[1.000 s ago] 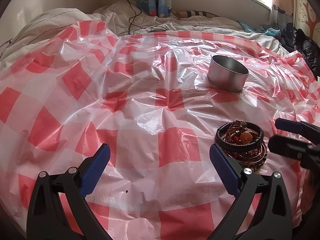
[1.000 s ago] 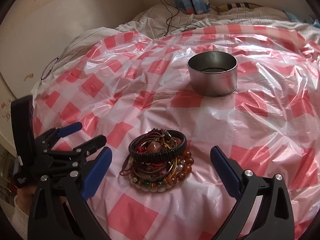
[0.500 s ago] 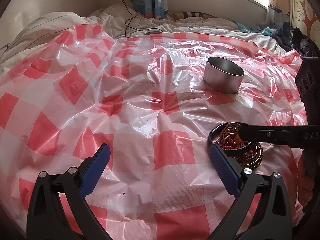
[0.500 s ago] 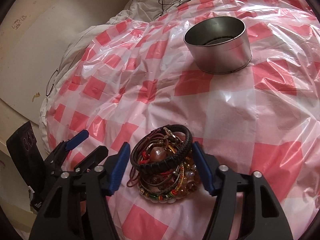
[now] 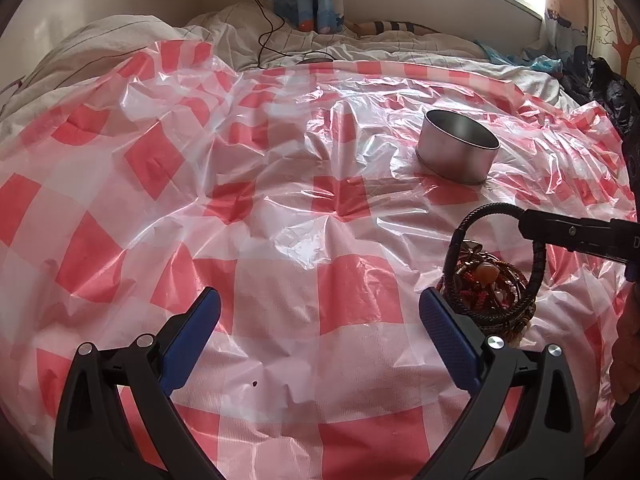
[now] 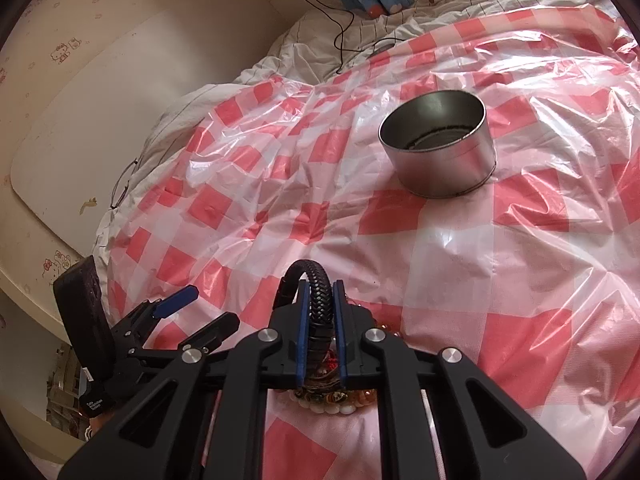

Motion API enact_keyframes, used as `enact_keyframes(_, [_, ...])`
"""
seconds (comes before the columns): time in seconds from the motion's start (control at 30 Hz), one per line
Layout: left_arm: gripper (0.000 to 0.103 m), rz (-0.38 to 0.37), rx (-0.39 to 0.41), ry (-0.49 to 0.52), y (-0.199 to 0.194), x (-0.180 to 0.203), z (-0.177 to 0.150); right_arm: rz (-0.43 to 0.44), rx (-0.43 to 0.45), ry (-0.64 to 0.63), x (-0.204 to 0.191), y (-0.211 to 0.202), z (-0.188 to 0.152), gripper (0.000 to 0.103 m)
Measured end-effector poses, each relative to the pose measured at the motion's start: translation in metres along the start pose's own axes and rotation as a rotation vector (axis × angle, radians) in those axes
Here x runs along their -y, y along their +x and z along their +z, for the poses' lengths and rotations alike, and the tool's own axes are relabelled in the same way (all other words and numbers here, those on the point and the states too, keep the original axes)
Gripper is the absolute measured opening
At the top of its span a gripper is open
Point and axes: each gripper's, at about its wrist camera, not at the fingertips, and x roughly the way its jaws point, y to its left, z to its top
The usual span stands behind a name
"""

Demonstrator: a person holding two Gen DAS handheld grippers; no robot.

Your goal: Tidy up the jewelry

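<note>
A: The biggest thing in both views is the red-and-white checked plastic sheet (image 5: 280,208) over the bed. What does the left wrist view give that the right one lacks?

B: A side look at the right gripper (image 5: 532,229), which comes in from the right edge. The black braided bracelet (image 5: 464,240) stands up on edge as a full loop, its top caught at the gripper's tip and its bottom still on the pile of bracelets (image 5: 490,292). A hand (image 5: 628,344) shows at the right edge.

A: And the right wrist view?

B: It looks into the metal tin (image 6: 438,148), open-topped and upright on the sheet, well apart from the pile. It shows the jaws closing, blue pads pressing both sides of the braided band, and pale and amber beads of the pile under the fingers. The left gripper (image 6: 192,312) sits off to the left.

A: Its state?

B: Jaws wide apart, nothing between them, over bare sheet just left of the pile.
</note>
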Motion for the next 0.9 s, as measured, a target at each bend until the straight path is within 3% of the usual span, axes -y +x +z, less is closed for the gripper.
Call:
enact_keyframes(0.3, [0.095,-0.245,0.013,0.027,0.002,0.018,0.004,0.04,0.157,0.11,0.035,-0.051,0.015,0.012])
enact_keyframes(0.37, [0.095,-0.301,-0.007,0.073,0.008,0.031,0.008,-0.011,0.171,0.145,0.051,-0.056,0.014,0.011])
enact_keyframes(0.47, [0.095,-0.326,-0.029,0.138,0.016,0.048,0.012,-0.05,0.177,0.244,0.08,-0.058,0.013,0.011])
enact_keyframes(0.6, [0.094,-0.381,-0.09,0.122,0.033,0.052,0.016,-0.146,0.158,0.281,0.095,-0.06,0.014,0.012])
enact_keyframes(0.63, [0.093,-0.399,-0.099,0.119,0.036,0.053,0.017,-0.145,0.144,0.29,0.097,-0.058,0.013,0.021])
enact_keyframes(0.67, [0.091,-0.412,-0.104,0.12,0.039,0.054,0.017,-0.141,0.136,0.303,0.098,-0.057,0.011,0.039])
enact_keyframes(0.7, [0.09,-0.416,-0.105,0.119,0.041,0.056,0.018,-0.145,0.137,0.313,0.099,-0.057,0.01,0.045])
enact_keyframes(0.8, [0.084,-0.461,-0.104,0.091,0.042,0.054,0.016,-0.142,0.13,0.302,0.097,-0.053,0.009,0.049])
enact_keyframes(0.9, [0.075,-0.5,-0.114,0.044,0.046,0.047,0.017,-0.199,0.095,0.274,0.094,-0.046,0.007,0.049])
